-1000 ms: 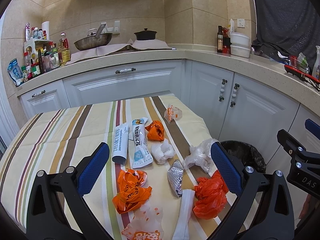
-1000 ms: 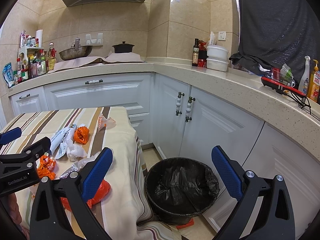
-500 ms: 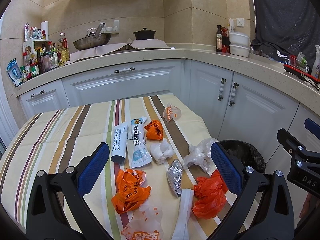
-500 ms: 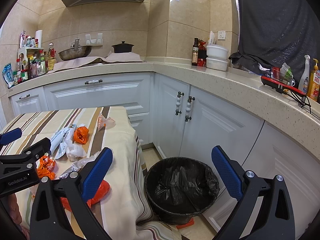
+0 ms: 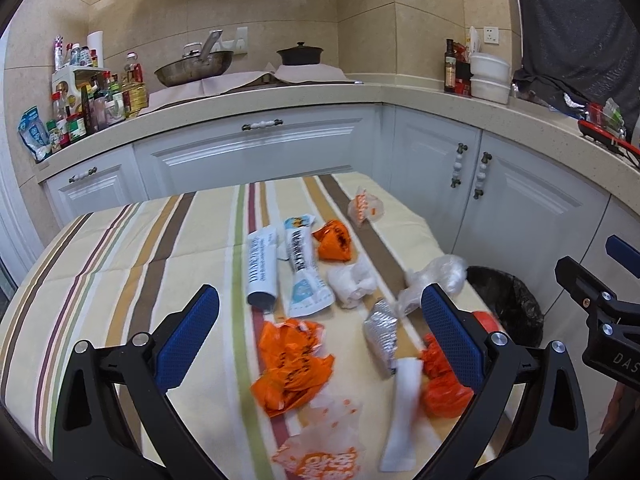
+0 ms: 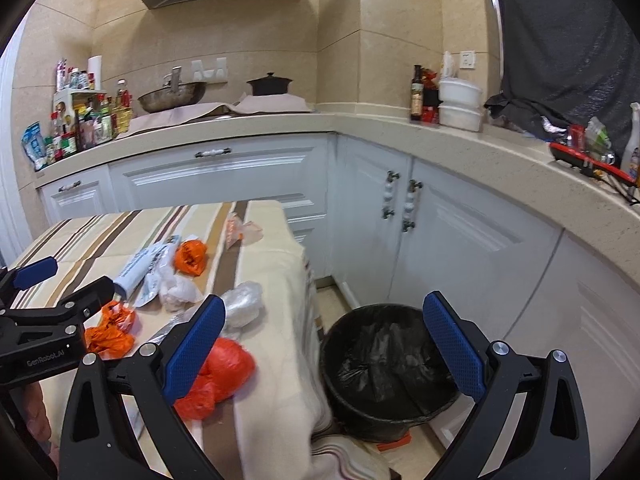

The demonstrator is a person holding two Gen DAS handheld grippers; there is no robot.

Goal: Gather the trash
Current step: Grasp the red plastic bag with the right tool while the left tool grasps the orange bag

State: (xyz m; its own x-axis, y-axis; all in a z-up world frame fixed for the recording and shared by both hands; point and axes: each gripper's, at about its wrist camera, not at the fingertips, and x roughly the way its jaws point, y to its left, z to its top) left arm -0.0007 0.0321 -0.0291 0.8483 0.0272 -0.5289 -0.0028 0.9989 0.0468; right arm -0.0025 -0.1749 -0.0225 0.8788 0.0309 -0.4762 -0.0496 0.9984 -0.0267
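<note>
Several pieces of trash lie on the striped tablecloth (image 5: pixel 120 264): a crumpled orange bag (image 5: pixel 290 364), a red bag (image 5: pixel 442 388), a foil wrapper (image 5: pixel 382 330), a white tube (image 5: pixel 262 268), a blue-white pouch (image 5: pixel 304 272), a small orange wrapper (image 5: pixel 334 240), white tissue (image 5: pixel 352 282) and clear plastic (image 5: pixel 436 278). My left gripper (image 5: pixel 320 340) is open and empty above the orange bag and foil wrapper. My right gripper (image 6: pixel 328 348) is open and empty between the table edge and the black bin (image 6: pixel 384 364). The red bag (image 6: pixel 224 372) lies by its left finger.
The black-lined bin (image 5: pixel 506 304) stands on the floor right of the table, against white cabinets (image 6: pixel 460 248). A counter (image 5: pixel 280 92) behind holds a wok, a pot, bottles and white containers. A clear printed wrapper (image 5: pixel 362 210) lies at the table's far side.
My left gripper has moved down and closer over the trash. My right gripper has shifted left, closer to the table edge. Both stay open.
</note>
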